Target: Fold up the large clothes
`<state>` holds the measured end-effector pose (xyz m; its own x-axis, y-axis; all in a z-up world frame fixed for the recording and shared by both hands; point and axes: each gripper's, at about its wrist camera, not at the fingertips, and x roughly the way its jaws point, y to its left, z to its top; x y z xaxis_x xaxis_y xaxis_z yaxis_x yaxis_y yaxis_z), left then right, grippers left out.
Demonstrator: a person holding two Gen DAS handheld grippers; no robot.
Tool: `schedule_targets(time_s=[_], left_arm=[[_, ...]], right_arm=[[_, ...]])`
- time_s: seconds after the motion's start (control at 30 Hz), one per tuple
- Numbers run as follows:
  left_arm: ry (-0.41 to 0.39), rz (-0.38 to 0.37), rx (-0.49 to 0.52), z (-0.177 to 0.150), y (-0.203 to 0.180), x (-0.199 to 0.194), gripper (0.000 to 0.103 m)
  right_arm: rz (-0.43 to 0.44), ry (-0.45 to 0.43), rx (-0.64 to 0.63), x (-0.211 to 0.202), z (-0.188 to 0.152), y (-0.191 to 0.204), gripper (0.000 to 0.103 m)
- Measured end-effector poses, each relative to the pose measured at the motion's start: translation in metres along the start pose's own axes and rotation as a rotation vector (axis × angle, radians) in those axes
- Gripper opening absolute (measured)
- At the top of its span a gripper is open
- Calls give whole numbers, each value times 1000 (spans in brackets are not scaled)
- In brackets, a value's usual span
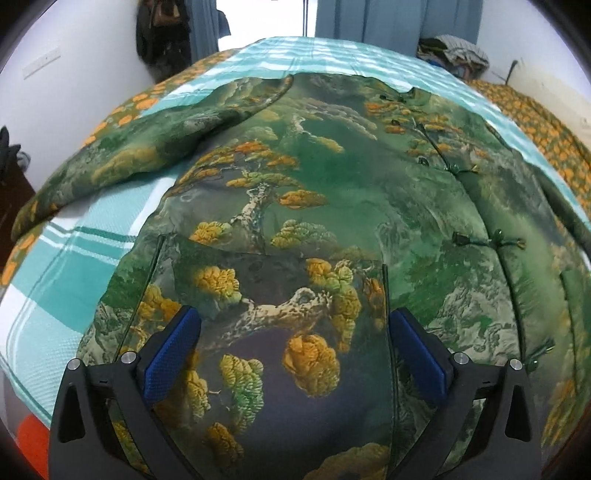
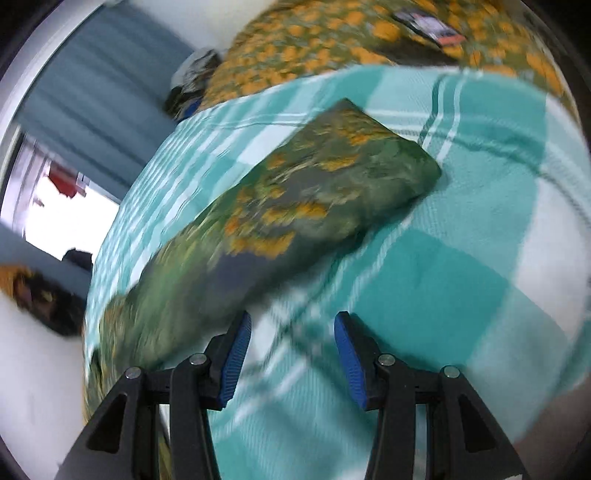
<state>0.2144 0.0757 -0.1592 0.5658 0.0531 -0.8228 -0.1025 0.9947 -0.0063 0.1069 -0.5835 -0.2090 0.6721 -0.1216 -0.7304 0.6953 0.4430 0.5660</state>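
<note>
Satin-sheened printed cloth jacket (image 1: 295, 206) on a matt woven checked blanket (image 1: 74, 266); gripper pads (image 1: 173, 354) look ribbed blue rubber on matt black plastic

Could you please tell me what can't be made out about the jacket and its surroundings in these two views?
- Left wrist view: the jacket hem is cut off by the lower edge, behind the left hand-held gripper.
- Right wrist view: motion blur smears the sleeve print.
- Right wrist view: the small dark item on the flowered bedding is unreadable.
</note>
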Motion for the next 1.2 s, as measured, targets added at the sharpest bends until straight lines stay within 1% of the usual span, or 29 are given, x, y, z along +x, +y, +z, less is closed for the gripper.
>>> schedule_targets(time_s=[0.13, 0.17, 0.2, 0.23, 0.3, 0.4, 0.47, 0.53, 0.63, 0.7, 0.73, 0.77, 0.8, 0.83, 0.9, 0.97, 1.0, 1.03, 1.07, 1.1, 1.13, 1.2], left_arm=[[-7, 11, 15, -1, -2, 2, 102], [-9, 14, 18, -1, -2, 2, 102], [-12, 16, 23, -1, -3, 1, 102], [-13, 16, 26, -2, -2, 1, 102], [-16, 12, 28, -1, -2, 2, 102], [-21, 5, 28, -3, -1, 0, 102], [-21, 6, 27, -4, -1, 0, 102], [-21, 3, 23, -5, 0, -1, 102], [-16, -8, 6, -5, 3, -6, 102], [-8, -21, -9, -5, 6, -10, 102], [-4, -32, -19, -4, 7, -13, 102], [0, -44, -29, -3, 8, -16, 102], [3, -70, -43, -2, 10, -20, 102], [4, -90, -52, 1, 10, -23, 102], [-2, -135, -69, 5, 11, -30, 102], [-9, -188, -78, 12, 9, -35, 102], [-13, -227, -82, 18, 7, -37, 102], [-12, -254, -84, 22, 4, -37, 102], [-10, -287, -85, 27, 1, -37, 102], [-6, -333, -85, 34, -3, -36, 102], [-3, -365, -83, 40, -8, -35, 102], [14, -434, -72, 55, -22, -29, 102]], right_arm=[[24, -50, 112, 14, 11, -4, 47], [18, -63, 117, 15, 12, -2, 29], [-1, -76, 104, 15, 14, 3, 21], [-15, -91, 80, 13, 15, 10, 18], [-39, -132, -11, 1, 14, 33, 13], [-13, -190, -190, -28, 7, 82, 11], [38, -225, -347, -53, -7, 131, 11], [94, -247, -481, -70, -17, 177, 11], [194, -258, -691, -94, -60, 250, 11], [249, -232, -798, -97, -98, 290, 11], [267, -215, -843, -95, -117, 306, 11], [280, -193, -901, -89, -144, 323, 11], [285, -175, -949, -82, -167, 334, 11], [288, -154, -980, -77, -187, 339, 11], [293, -80, -1026, -58, -230, 346, 11], [271, -14, -1057, -36, -269, 345, 12], [257, 27, -1073, -26, -285, 340, 19], [244, 84, -1086, -14, -300, 336, 37], [241, 145, -1088, -4, -312, 328, 46], [243, 184, -1084, -2, -321, 323, 55], [244, 208, -1082, -3, -326, 315, 55], [256, 214, -1088, -15, -330, 301, 55]])
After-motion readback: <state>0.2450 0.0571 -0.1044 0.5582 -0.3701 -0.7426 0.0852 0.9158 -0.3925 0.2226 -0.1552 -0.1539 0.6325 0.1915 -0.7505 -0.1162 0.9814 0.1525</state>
